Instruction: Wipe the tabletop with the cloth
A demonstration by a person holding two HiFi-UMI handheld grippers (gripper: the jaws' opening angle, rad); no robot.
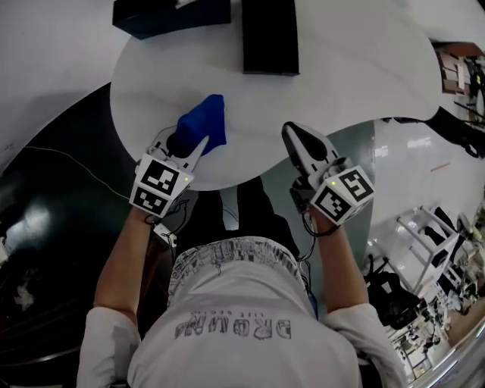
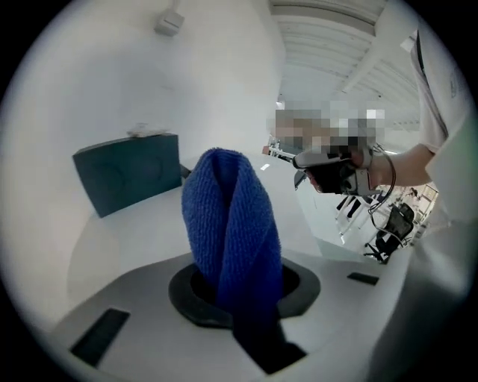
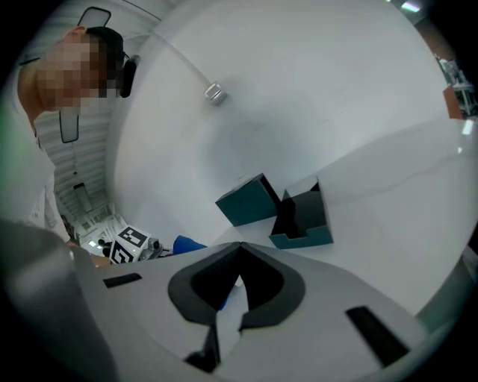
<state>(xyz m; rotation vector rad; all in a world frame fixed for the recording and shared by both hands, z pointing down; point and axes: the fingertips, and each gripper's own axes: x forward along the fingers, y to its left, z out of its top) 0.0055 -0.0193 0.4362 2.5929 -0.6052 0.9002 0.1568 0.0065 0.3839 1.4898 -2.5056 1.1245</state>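
A bunched blue cloth [image 1: 206,121] rests on the round white tabletop [image 1: 348,68] near its front edge. My left gripper [image 1: 186,141] is shut on the cloth's near end. In the left gripper view the cloth [image 2: 230,216] rises in a folded hump from between the jaws of the left gripper [image 2: 235,272]. My right gripper [image 1: 292,133] hovers over the table's front edge to the right of the cloth, apart from it, jaws shut and holding nothing. In the right gripper view the right gripper [image 3: 240,246] has its tips together, with the cloth [image 3: 187,244] far to the left.
Two dark teal boxes stand at the far side of the table: a closed one [image 1: 171,14] at the back left and an open one [image 1: 270,36] beside it. The floor around the table is dark on the left and glossy on the right, with chairs [image 1: 394,295] at the lower right.
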